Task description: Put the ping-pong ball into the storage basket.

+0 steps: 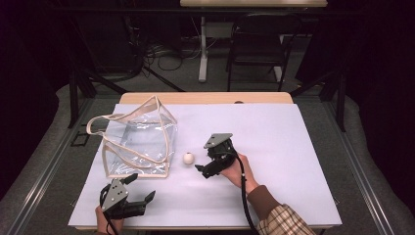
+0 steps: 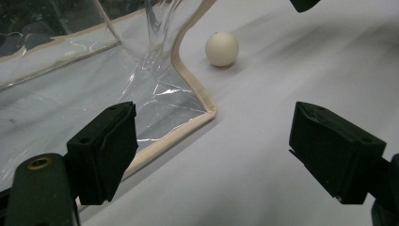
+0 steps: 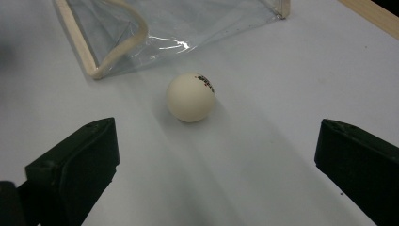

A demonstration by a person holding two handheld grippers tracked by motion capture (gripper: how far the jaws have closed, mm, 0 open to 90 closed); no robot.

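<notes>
Two grippers work over a white-covered table [image 1: 293, 147]: nearest, the left gripper [image 1: 139, 191], jaws spread and empty, by the clear bag's [image 1: 139, 142] corner; farther, the right gripper [image 1: 202, 170], jaws wide apart, facing a white ball [image 1: 188, 158] just beside the bag

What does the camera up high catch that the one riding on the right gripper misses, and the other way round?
The high view alone takes in both hand-held tools, the left gripper and right gripper, the whole clear bag with its handles, and a chair beyond the table. The right gripper view alone reveals dark print on the white ball. Both show the ball lying free on the white tabletop beside the bag.
</notes>
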